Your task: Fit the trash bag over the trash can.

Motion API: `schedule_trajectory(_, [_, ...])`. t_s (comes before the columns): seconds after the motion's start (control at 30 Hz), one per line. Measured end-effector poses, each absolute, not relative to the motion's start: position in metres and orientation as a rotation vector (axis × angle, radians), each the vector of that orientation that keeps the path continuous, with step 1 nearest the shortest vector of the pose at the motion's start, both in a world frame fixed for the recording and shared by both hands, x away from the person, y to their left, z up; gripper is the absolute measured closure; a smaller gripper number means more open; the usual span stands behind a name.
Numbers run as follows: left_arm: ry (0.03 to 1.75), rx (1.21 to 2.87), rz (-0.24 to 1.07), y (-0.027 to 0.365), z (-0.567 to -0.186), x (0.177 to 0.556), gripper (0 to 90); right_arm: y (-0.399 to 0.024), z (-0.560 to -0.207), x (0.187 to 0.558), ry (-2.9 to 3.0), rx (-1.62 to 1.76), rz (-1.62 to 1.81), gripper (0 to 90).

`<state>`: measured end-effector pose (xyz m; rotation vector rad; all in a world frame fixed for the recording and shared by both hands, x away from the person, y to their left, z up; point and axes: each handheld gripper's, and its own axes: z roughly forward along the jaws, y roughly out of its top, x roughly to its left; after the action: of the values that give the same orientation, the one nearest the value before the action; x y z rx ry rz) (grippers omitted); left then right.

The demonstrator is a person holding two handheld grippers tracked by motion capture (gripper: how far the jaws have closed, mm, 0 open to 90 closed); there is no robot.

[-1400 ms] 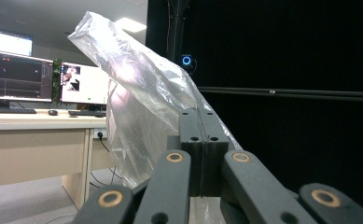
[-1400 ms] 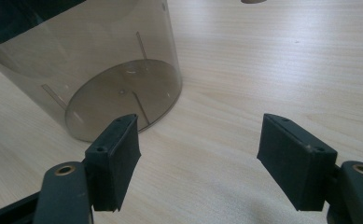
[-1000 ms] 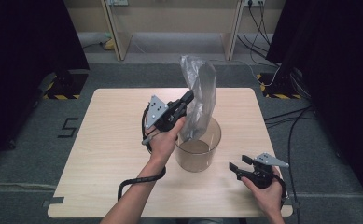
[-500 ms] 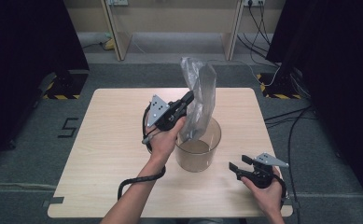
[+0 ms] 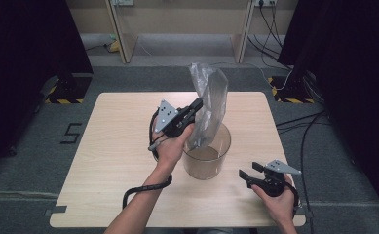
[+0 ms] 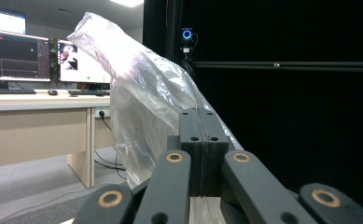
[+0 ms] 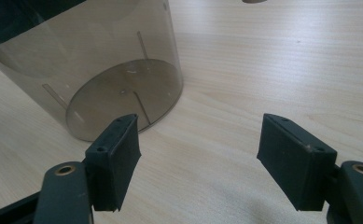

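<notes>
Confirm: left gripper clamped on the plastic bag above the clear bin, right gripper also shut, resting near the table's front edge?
Not quite. The right gripper is open: the right gripper view shows its jaws standing wide apart with bare table between them. The rest holds: the left gripper is shut on the plastic bag above the clear bin, as the high view shows.

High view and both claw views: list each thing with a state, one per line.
Plastic bag: upright, crumpled, lower end inside the container, pinched by the left claw.
Clear container: upright on the table, open-topped.
Left claw: shut on the bag.
Right claw: open, holding nothing, low over the table.
</notes>
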<state>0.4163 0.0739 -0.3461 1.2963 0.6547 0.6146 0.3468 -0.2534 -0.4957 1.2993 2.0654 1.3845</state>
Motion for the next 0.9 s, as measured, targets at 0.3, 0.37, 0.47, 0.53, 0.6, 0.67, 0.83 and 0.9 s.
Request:
schedule_trajectory(0.3, [0.66, 1.35, 0.599, 0.079, -0.352, 0.417, 90.0, -0.254, -0.496, 0.347, 2.065, 1.302, 1.384, 29.4])
schedule_trajectory(0.37, [0.664, 1.358, 0.599, 0.081, -0.354, 0.416, 90.0, -0.254, -0.496, 0.347, 2.066, 1.302, 1.383, 29.4])
schedule_trajectory(0.47, [0.671, 1.363, 0.597, 0.084, -0.355, 0.416, 90.0, -0.253, -0.496, 0.347, 2.065, 1.302, 1.383, 29.4])
schedule_trajectory(0.53, [0.669, 1.369, 0.596, 0.085, -0.355, 0.416, 90.0, -0.253, -0.496, 0.347, 2.065, 1.302, 1.383, 29.4])
schedule_trajectory(0.6, [0.662, 1.375, 0.598, 0.085, -0.354, 0.415, 90.0, -0.252, -0.496, 0.347, 2.067, 1.302, 1.383, 29.4])
schedule_trajectory(0.67, [0.658, 1.377, 0.601, 0.085, -0.354, 0.415, 90.0, -0.252, -0.496, 0.347, 2.067, 1.303, 1.382, 29.4])
schedule_trajectory(0.83, [0.628, 1.404, 0.613, 0.087, -0.355, 0.411, 89.8, -0.253, -0.495, 0.346, 2.061, 1.303, 1.384, 29.4])
schedule_trajectory(0.9, [0.626, 1.407, 0.612, 0.09, -0.357, 0.409, 89.7, -0.254, -0.495, 0.346, 2.056, 1.305, 1.387, 29.4])
